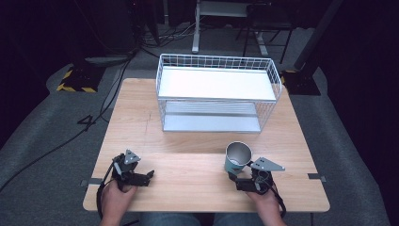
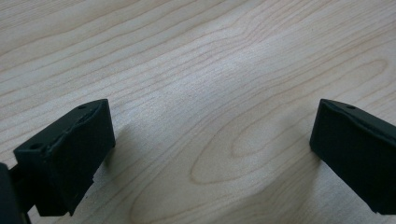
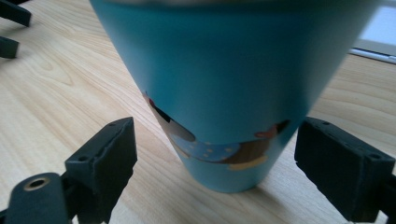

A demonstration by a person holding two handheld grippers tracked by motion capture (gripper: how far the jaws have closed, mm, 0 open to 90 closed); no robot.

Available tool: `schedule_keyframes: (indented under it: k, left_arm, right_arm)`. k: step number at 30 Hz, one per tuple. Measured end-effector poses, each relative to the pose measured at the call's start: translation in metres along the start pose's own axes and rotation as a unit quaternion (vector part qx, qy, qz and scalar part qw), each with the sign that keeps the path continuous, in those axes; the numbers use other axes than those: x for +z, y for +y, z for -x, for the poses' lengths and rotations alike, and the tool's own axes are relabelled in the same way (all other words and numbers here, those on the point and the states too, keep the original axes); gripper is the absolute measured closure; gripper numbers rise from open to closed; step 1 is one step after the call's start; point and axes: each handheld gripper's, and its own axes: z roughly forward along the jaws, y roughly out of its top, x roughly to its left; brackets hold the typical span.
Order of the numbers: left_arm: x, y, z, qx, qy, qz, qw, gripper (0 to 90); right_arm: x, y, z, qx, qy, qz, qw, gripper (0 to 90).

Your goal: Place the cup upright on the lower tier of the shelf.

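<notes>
A teal cup [image 1: 237, 157] with a metallic inside and a cartoon print near its base stands upright on the wooden table [image 1: 188, 155], at the front right. My right gripper [image 1: 234, 175] is open around the cup's base. In the right gripper view the cup [image 3: 219, 70] sits between the two black jaws of my right gripper [image 3: 219, 140], with a small gap on each side. My left gripper [image 1: 149, 178] rests at the front left, held in a hand. It is open, with only bare wood between the jaws of my left gripper [image 2: 215, 126].
A white wire two-tier rack [image 1: 216, 82] stands at the back middle of the table, both shelves bare and its lower tier open toward me. The other gripper's jaws [image 3: 10, 28] show far off in the right gripper view. Table edges lie close behind both hands.
</notes>
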Motion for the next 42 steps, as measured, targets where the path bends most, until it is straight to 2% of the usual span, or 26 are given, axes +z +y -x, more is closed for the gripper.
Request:
schedule_keyframes:
  k: [9, 10, 12, 20, 22, 33, 42]
  left_arm:
    - [0.0, 0.0, 0.0, 0.0, 0.0, 0.0, 1.0, 0.4]
    - [0.0, 0.0, 0.0, 0.0, 0.0, 0.0, 1.0, 0.4]
    - [0.0, 0.0, 0.0, 0.0, 0.0, 0.0, 1.0, 0.4]
    - [0.0, 0.0, 0.0, 0.0, 0.0, 0.0, 1.0, 0.4]
    - [0.0, 0.0, 0.0, 0.0, 0.0, 0.0, 1.0, 0.4]
    - [0.0, 0.0, 0.0, 0.0, 0.0, 0.0, 1.0, 0.4]
    - [0.0, 0.0, 0.0, 0.0, 0.0, 0.0, 1.0, 0.4]
  right_arm:
    - [0.012, 0.001, -0.003, 0.008, -0.026, -0.006, 0.9996, 15.3]
    - [0.014, 0.002, -0.004, -0.003, -0.035, -0.01, 0.9993, 15.8]
    - [0.016, 0.003, -0.005, -0.009, -0.042, -0.019, 0.9989, 16.6]
    - [0.02, 0.005, -0.005, -0.025, -0.053, -0.031, 0.9978, 22.8]
    - [0.021, 0.005, -0.005, -0.03, -0.051, -0.033, 0.9977, 25.1]
    - [0.021, 0.006, -0.004, -0.028, -0.053, -0.034, 0.9976, 25.9]
    - [0.02, 0.013, 0.001, -0.015, -0.048, -0.024, 0.9984, 26.0]
